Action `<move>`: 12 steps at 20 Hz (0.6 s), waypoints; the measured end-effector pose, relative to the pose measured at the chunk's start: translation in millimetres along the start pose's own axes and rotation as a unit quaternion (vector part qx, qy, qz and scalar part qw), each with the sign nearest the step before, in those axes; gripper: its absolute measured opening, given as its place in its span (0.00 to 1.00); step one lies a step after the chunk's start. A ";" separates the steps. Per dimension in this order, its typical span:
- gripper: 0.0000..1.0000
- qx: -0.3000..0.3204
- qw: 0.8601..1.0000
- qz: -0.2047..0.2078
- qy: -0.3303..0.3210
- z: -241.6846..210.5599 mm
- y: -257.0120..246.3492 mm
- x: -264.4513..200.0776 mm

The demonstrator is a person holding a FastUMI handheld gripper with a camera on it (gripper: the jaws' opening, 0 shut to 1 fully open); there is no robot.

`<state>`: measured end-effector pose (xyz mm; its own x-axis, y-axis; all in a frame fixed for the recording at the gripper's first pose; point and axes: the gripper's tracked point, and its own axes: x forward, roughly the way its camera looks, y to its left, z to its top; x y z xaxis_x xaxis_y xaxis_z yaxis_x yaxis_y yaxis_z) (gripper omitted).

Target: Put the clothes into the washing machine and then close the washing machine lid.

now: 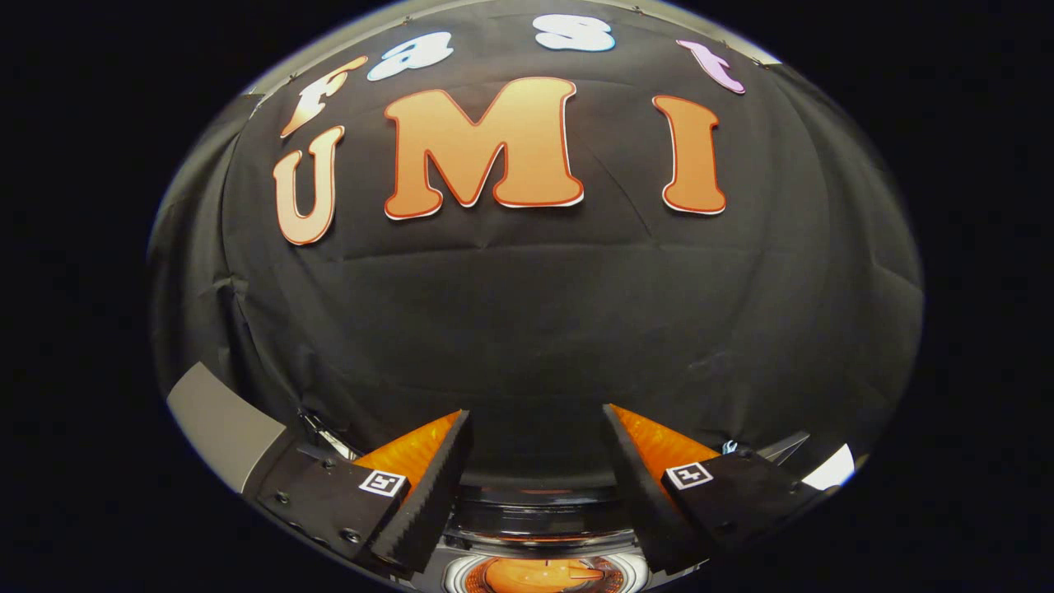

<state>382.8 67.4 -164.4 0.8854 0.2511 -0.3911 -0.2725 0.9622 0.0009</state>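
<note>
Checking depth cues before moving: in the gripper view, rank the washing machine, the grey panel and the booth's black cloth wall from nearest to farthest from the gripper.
1. Washing machine, just below the open gripper, between its fingers.
2. Grey panel, off to the left.
3. Black cloth wall, beyond the fingers.

Wall: a black cloth [527, 329] hangs straight ahead of me, beyond my fingers. My gripper [535, 413] has its fingers spread apart with nothing held between them. The cloth is creased, with one horizontal fold line running across its middle and slanting wrinkles towards its right edge. At its left edge a second black cloth panel [193, 272] meets it at a corner.

Lower left corner: a flat grey panel [226, 424] lies below the cloth.

Lower right corner: a bright white patch [832, 469]; what it is cannot be told.

Light: dim, and strongest on the cloth's upper half.
</note>
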 end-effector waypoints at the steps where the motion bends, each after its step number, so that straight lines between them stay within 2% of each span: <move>1: 0.99 0.001 1.000 -0.002 0.007 -5.8 -1.1 3.7; 6: 0.99 0.001 1.000 -0.002 0.003 -8.9 -3.2 5.6; 12: 1.00 0.001 1.000 0.000 -0.011 -13.8 -0.5 -22.7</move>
<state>357.6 59.8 -168.2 0.8939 0.2529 -0.3701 -0.2709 0.9626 0.0034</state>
